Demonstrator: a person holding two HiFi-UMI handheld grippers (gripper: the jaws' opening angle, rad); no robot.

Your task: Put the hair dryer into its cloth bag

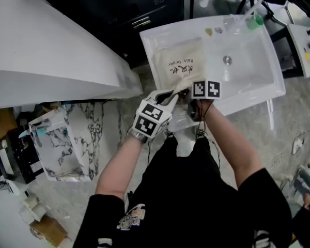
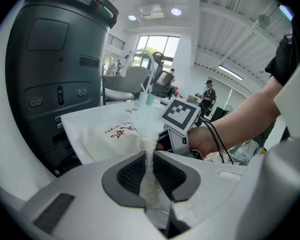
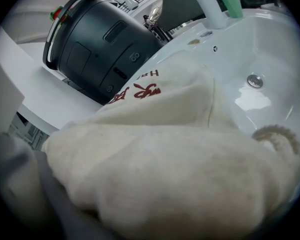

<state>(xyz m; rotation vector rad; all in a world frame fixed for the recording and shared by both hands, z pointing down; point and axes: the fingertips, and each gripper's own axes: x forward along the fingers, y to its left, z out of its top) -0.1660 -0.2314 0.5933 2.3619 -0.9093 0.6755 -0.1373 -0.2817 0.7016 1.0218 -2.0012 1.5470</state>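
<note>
So the cream cloth bag with red lettering is lying on the flat left ledge of a white moulded sink, right beside the bowl with its metal drain. The printed side faces up, and the near end is bunched up toward the person.

The left gripper comes in from the near-left. Its dark ribbed fingers are pinched together on a twisted bit of the bag's cream fabric, which runs up between them toward the rest of the bag.

The right gripper sits just beside it on the right, at the bag's near end. Its own view is basically all puffy cream cloth, so honestly I can't tell how its fingers stand or what they're on. Can't tell either whether the hair dryer is inside that bulge.

A big dark rounded machine stands behind the sink, and a green-capped bottle sits at the sink's far edge.
</note>
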